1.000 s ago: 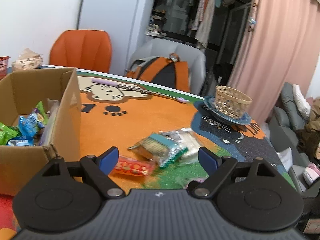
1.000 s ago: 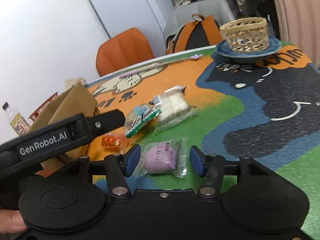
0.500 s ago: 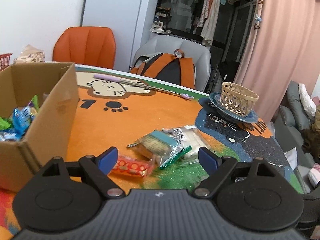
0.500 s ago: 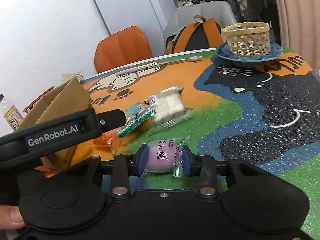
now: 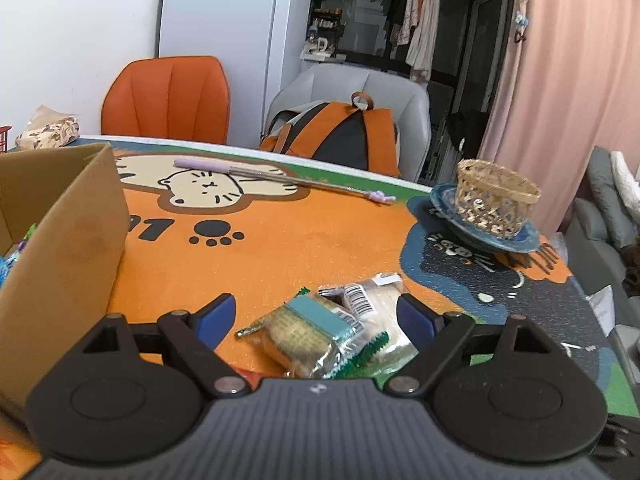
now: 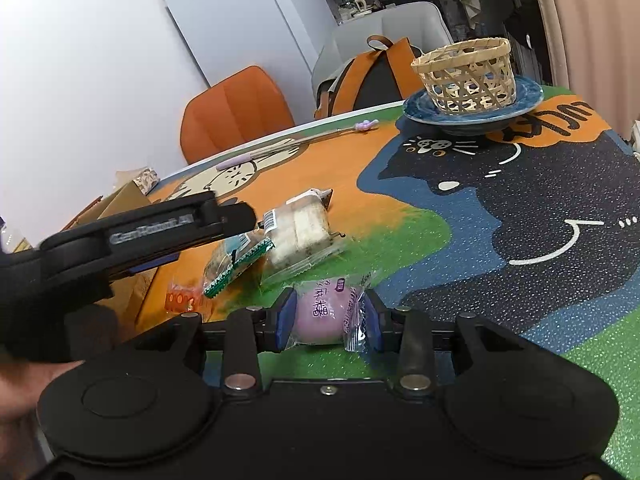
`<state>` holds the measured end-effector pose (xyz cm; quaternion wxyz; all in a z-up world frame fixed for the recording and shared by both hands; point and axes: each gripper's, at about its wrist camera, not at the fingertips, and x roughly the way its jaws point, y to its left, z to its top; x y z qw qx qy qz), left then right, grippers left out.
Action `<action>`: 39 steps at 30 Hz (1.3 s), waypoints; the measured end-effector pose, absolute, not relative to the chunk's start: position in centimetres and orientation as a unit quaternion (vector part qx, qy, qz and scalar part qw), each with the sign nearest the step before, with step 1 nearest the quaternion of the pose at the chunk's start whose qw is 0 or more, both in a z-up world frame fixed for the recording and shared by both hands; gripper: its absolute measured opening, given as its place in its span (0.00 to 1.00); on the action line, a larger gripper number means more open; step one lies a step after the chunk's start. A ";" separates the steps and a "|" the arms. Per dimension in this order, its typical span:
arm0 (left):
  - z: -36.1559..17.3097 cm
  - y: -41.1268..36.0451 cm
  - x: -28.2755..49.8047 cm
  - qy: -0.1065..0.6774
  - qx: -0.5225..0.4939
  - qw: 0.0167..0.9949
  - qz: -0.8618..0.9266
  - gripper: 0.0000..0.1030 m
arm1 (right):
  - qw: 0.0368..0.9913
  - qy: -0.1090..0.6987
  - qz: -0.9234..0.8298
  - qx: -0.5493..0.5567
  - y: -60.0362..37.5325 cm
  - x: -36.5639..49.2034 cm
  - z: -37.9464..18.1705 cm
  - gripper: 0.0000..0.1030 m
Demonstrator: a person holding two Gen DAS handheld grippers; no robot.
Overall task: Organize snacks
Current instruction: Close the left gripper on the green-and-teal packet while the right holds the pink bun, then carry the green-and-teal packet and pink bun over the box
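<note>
My right gripper (image 6: 329,317): jaws have just closed and now clamp the purple mochi packet (image 6: 322,315) near the counter's (image 6: 520,216) near edge. My left gripper (image 5: 316,316): jaws wide, nothing pinched, straddling the green-edged biscuit packet (image 5: 304,334) and white cake packet (image 5: 370,308). Cardboard box (image 5: 68,256) at left edge: contents mostly cut off, only wrapper scraps show. Far corner: wicker basket (image 6: 466,76) on blue plate (image 6: 474,110), inside unreadable.

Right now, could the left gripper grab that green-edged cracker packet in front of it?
Probably yes. The left gripper stands open with the green-edged cracker packet already between its jaws; nothing blocks it, though the white wafer packet touches it.
</note>
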<state>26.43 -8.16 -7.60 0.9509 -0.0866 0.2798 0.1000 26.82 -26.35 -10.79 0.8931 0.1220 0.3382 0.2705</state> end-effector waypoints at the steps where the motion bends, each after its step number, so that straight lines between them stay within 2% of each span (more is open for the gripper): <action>1: -7.8 -8.1 26.7 0.282 -0.086 0.950 0.104 0.84 | 0.893 0.338 0.272 0.123 -26.4 26.8 -10.8 0.36; 8: -9.2 -7.6 27.5 0.303 -0.078 0.941 0.125 0.82 | 0.891 0.336 0.278 0.126 -26.5 27.0 -10.9 0.36; 10: -9.5 -7.2 27.5 0.311 -0.083 0.938 0.129 0.77 | 0.892 0.335 0.277 0.125 -26.5 27.0 -11.0 0.36; 12: -9.9 -6.8 27.4 0.322 -0.088 0.934 0.127 0.65 | 0.892 0.335 0.277 0.124 -26.5 27.0 -11.0 0.37; 16: -10.0 -6.9 27.1 0.321 -0.076 0.936 0.119 0.59 | 0.894 0.336 0.272 0.119 -26.3 26.8 -10.9 0.36; 17: -9.8 -6.9 26.9 0.323 -0.074 0.937 0.114 0.46 | 0.895 0.336 0.270 0.116 -26.2 26.8 -10.8 0.36; 22: -9.4 -6.8 26.1 0.325 -0.083 0.937 0.099 0.45 | 0.899 0.336 0.261 0.104 -25.9 26.4 -10.4 0.34; 39: -3.4 -5.3 21.9 0.250 -0.108 0.959 0.082 0.46 | 0.910 0.300 0.270 0.096 -24.1 24.8 -6.6 0.33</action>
